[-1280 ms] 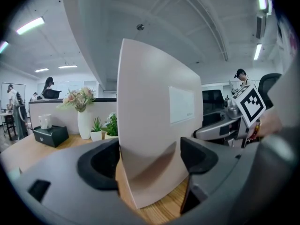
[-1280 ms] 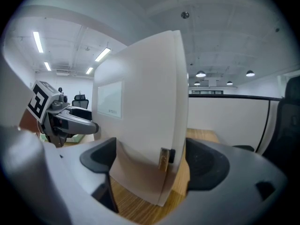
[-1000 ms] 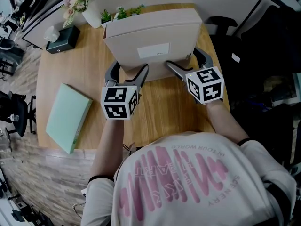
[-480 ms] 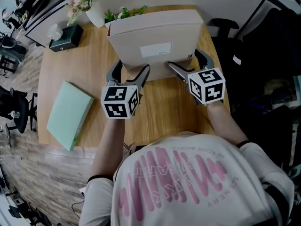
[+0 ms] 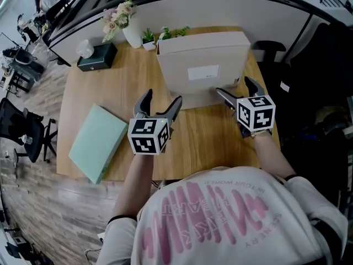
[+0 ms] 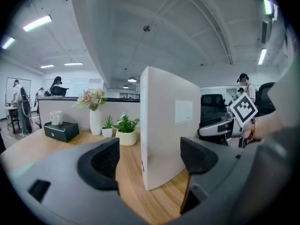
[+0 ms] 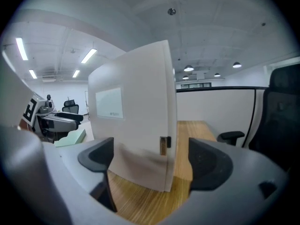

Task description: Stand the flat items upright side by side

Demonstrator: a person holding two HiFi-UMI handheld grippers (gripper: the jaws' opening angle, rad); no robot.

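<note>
Jaws: both spread, right gripper (image 5: 234, 87) just widened off beige box (image 5: 201, 65), no pinch | left gripper (image 5: 161, 98) drawn back clear | beige box freestanding upright, 12 o'clock | green folder (image 5: 98, 142) flat, 8 o'clock, likely next.

The head view looks steeply down on the surface (image 5: 204, 142) from above the person. The left gripper view and right gripper view sit low, near the upright beige box (image 5: 201, 65), facing its 2 opposite front corners; all 3 views share it.
</note>
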